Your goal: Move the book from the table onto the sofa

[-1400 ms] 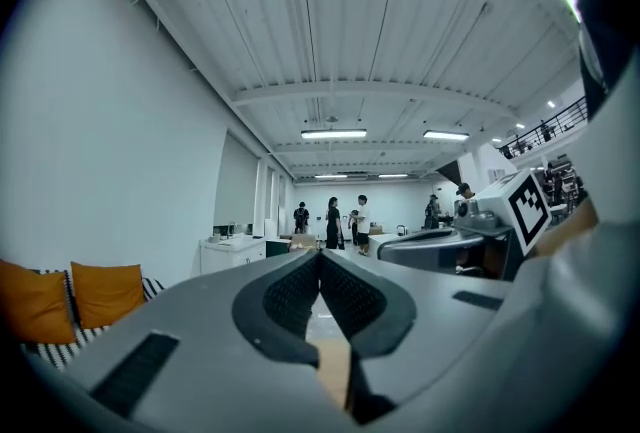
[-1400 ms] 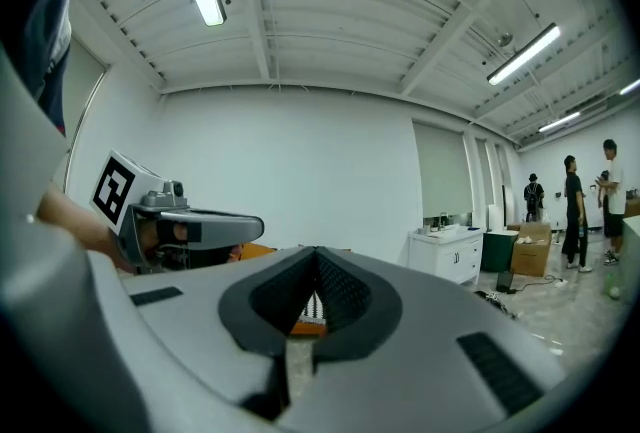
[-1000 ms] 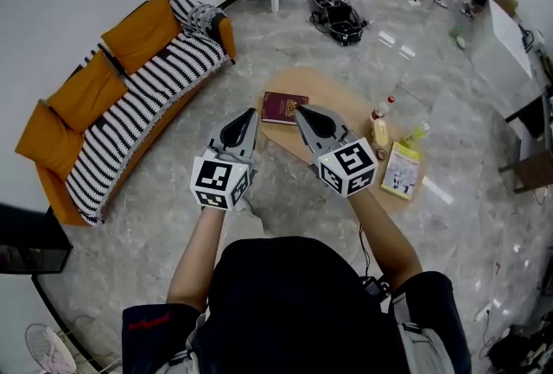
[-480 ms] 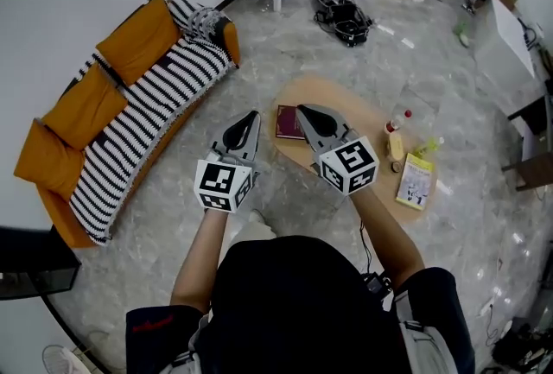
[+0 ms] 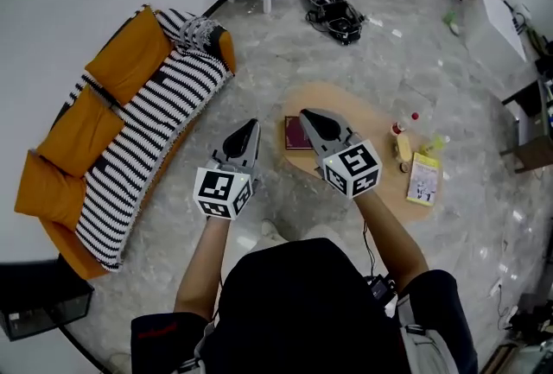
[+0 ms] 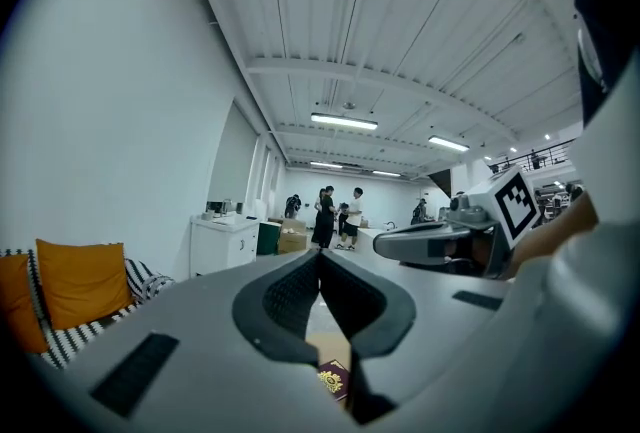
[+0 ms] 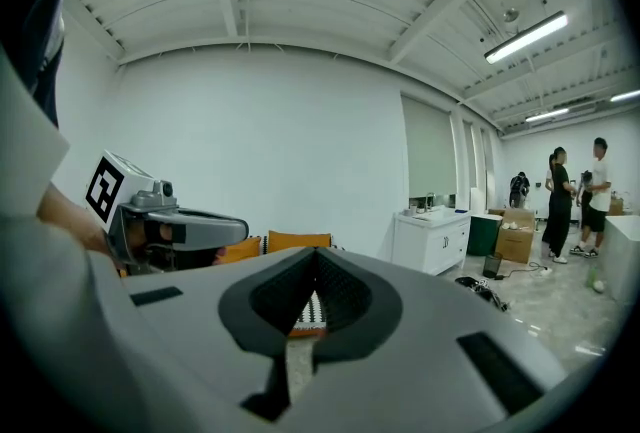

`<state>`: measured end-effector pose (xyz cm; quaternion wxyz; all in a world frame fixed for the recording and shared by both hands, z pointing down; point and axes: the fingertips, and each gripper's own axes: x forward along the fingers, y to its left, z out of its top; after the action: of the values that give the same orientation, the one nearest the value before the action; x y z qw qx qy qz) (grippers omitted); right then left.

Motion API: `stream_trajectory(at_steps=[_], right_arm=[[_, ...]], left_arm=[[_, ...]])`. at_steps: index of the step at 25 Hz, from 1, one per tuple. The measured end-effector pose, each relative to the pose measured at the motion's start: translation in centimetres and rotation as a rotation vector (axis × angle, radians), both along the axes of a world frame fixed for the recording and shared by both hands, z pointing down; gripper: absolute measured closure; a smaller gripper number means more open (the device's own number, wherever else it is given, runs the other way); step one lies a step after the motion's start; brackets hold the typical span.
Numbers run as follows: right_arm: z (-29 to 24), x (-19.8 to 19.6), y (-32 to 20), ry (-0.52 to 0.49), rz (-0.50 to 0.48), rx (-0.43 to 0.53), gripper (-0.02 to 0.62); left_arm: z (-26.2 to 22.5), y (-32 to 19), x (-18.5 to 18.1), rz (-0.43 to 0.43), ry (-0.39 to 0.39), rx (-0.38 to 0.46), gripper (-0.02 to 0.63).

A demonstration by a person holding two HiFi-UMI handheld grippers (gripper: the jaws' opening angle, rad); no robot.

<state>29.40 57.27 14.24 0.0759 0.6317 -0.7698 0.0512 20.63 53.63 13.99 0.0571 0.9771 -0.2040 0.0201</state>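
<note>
Both grippers held level, side by side, tips forward. Left gripper (image 5: 251,123): jaws closed flat together, nothing between them. Right gripper (image 5: 304,114): same, pads meeting, empty. Book (image 5: 296,134), dark red with a gold emblem on the cover, lies flat on the near end of the table (image 5: 363,123), just ahead of the tips and between them, nearer the right one. In the head view the right gripper's nose overlaps the book's edge; contact cannot be judged. In the left gripper view the book shows low, below the closed jaws. Sofa (image 5: 130,126), orange cushions under a black-and-white striped throw, sits well off to the left gripper's outer side. Beyond the right gripper, on the far end of the table: a bottle (image 5: 403,148) and a yellow booklet (image 5: 423,180).
</note>
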Motion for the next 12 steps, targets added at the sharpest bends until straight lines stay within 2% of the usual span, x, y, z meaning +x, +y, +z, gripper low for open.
stream_trajectory(at_steps=[6, 12], right_arm=[[2.7, 0.4, -1.2, 0.004, 0.021, -0.047, 0.586], [5.1, 2.1, -1.7, -0.015, 0.036, -0.091, 0.586]], left_arm=[[2.0, -1.4, 0.1, 0.026, 0.003, -0.016, 0.591], [3.9, -2.1, 1.7, 0.032, -0.043, -0.031, 0.591]])
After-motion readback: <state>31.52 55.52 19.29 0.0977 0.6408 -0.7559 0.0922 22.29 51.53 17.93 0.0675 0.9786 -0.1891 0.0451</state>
